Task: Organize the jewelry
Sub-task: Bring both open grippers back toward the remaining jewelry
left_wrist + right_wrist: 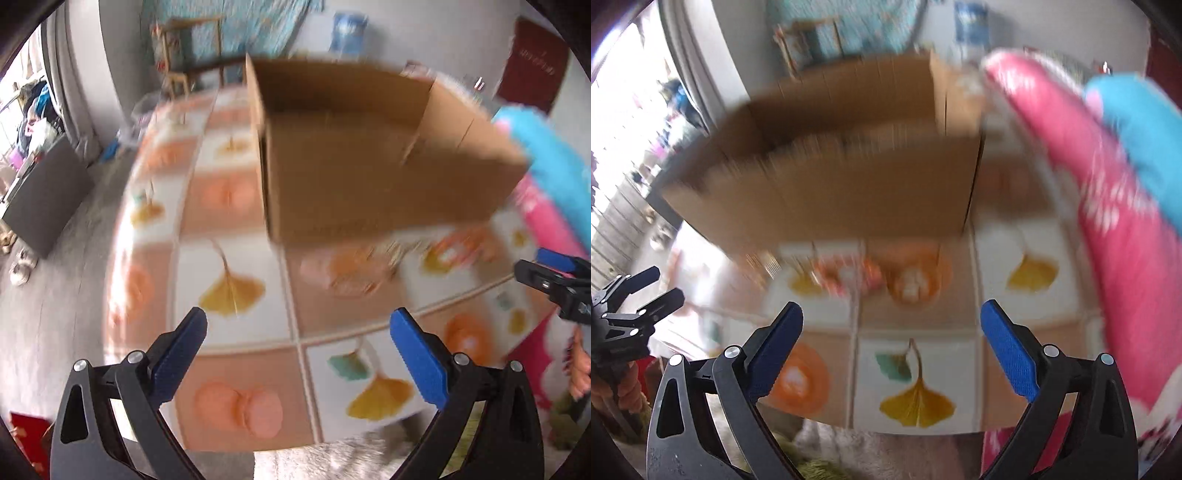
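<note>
Jewelry (849, 275): lying as a blurred orange-and-white cluster on the worktop (236, 258), just in front of the near wall of the cardboard box (369, 166); single pieces cannot be told apart through the blur. In the left wrist view the same cluster is showing to the right of centre, below the box's near edge.

Cardboard box: standing open on the far half of the worktop, flaps up. No print readable on it.

Worktop: wearing a cloth of peach and white squares with yellow and teal ginkgo leaves.

Writing: a dark red panel (532, 70) at far right is carrying faint lettering, too blurred to read.

Pink and blue bundle (1108, 184): lying along the right edge of the worktop, beside the box.

Left tongs (297, 332): pointing steeply down over the near worktop, blue pads (417, 362) standing wide apart, nothing between them.

Right tongs (892, 325): tilting down likewise, spread wide and empty, hanging just near of the jewelry, not touching it. Each pair is showing at the edge of the other's view.
</note>
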